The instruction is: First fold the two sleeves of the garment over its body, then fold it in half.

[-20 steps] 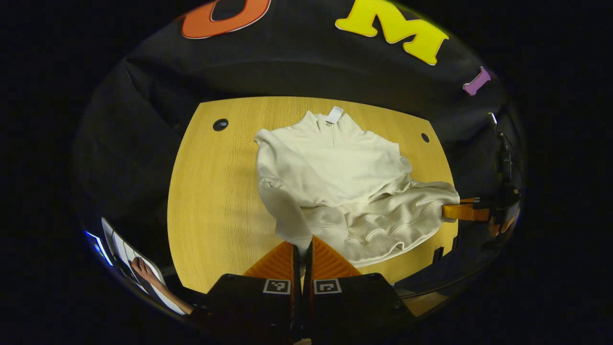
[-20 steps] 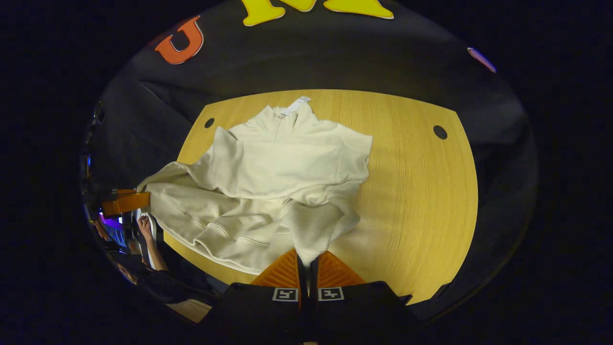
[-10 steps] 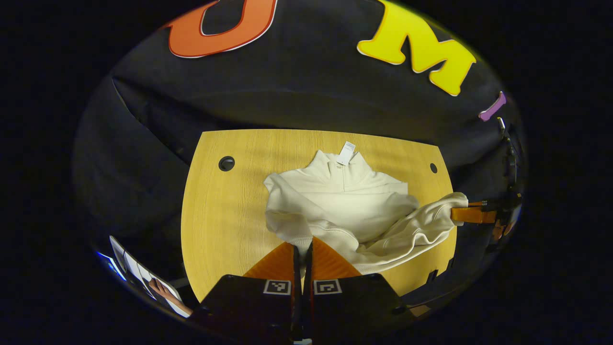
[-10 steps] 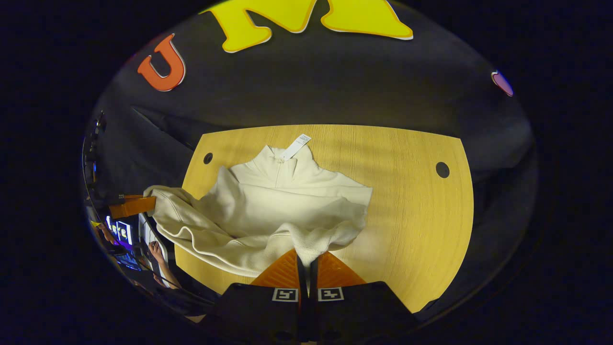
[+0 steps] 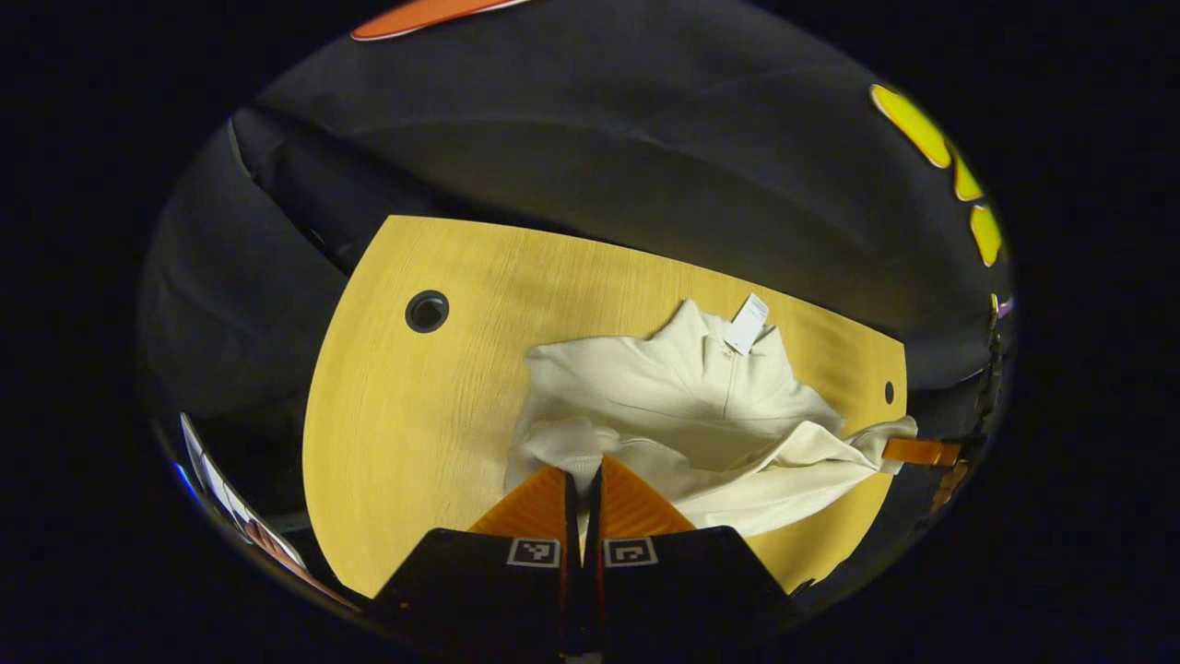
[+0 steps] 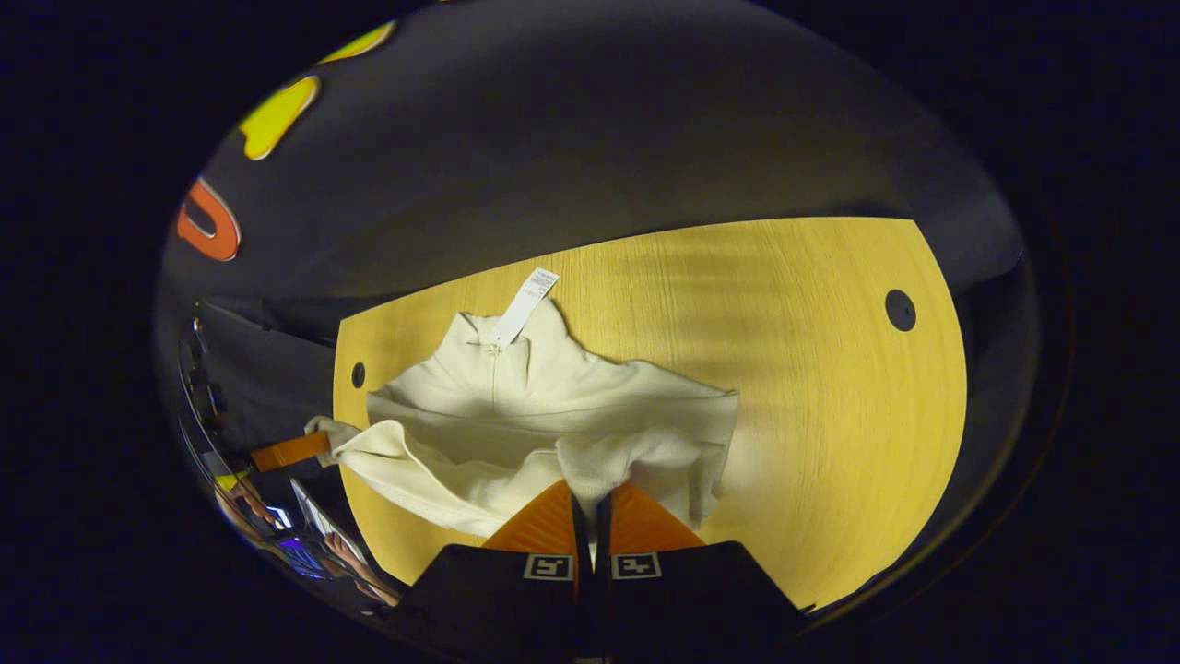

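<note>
The cream garment (image 5: 682,415) is bunched on the counter (image 5: 415,415), so its lower body and both sleeves lie hidden under the raised hem fold. The hem's pinched corners vanish between the fingers of the left hand-held gripper (image 5: 581,489) and the right hand-held gripper (image 6: 590,507). The print on the white tag (image 6: 522,304) at the collar is too small to read. The counter's near edge is hidden behind each gripper's body. At the counter's near left corner in the right gripper view, a person's hand (image 6: 346,553) and some screens are warped and too small to make out.
</note>
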